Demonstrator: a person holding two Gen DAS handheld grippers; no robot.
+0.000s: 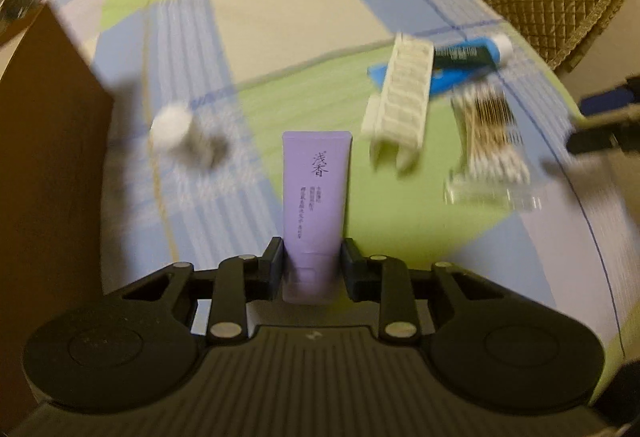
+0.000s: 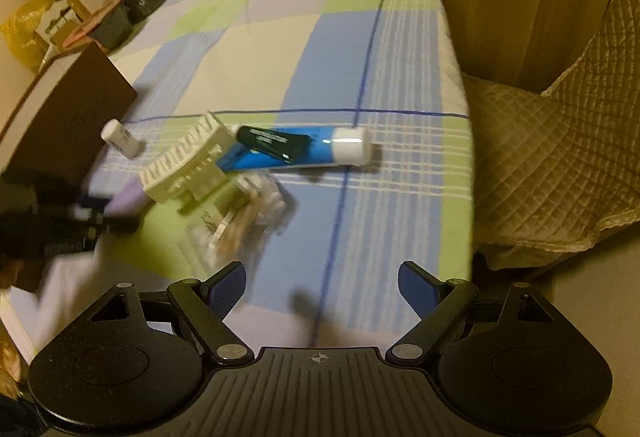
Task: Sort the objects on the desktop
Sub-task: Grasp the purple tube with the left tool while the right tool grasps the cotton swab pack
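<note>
Count on the checked cloth:
- one lilac tube (image 1: 316, 193), printed with dark characters
- one blue tube (image 2: 280, 156) with a white cap
- one dark green tube (image 2: 272, 143) lying across the blue one
- one small white-capped bottle (image 2: 120, 137)
- one white ribbed plastic rack (image 1: 402, 99)
- one clear box of cotton swabs (image 1: 490, 141)
- one brown cardboard box (image 2: 60, 113)

Two grippers.

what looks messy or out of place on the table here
The white ridged organizer lies tilted, one end propped on the blue tube, with a dark tube lying on that, a loose heap. The cotton swab box sits askew beside it. The left tongs grip the purple tube; the right tongs are open.
</note>
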